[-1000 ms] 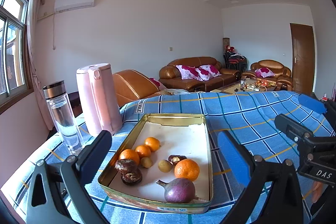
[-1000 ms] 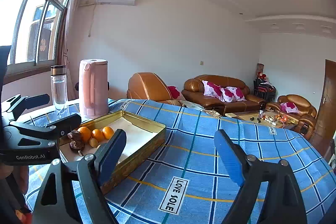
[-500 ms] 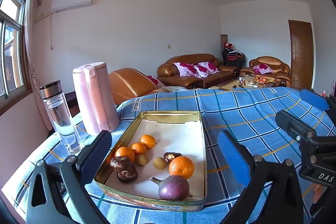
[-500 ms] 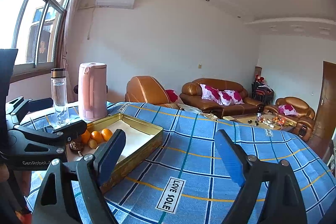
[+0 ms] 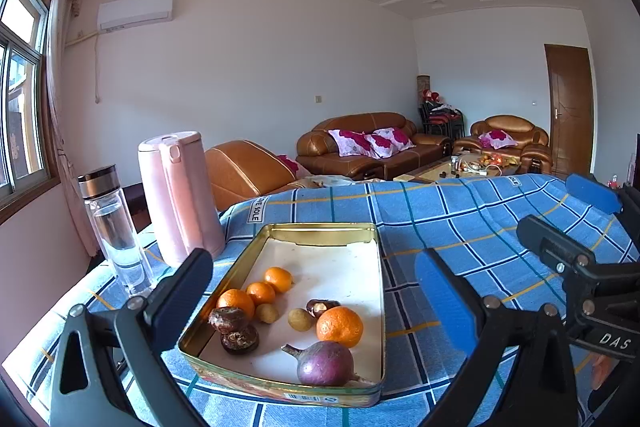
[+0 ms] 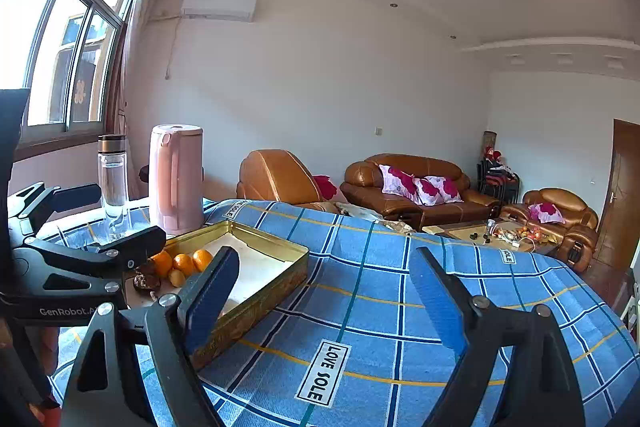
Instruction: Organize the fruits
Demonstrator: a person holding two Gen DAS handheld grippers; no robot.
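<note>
Gold tin tray [image 5: 362, 227] at 6 o'clock: four oranges [image 5: 339, 326], two longans [image 5: 300, 319] (three dark fruits, one purple). Left gripper [image 5: 312, 291] and right gripper [image 6: 324, 291] both spread, empty.

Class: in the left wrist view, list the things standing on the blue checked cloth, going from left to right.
Glass water bottle → pink kettle → gold tin tray holding the fruits.
</note>
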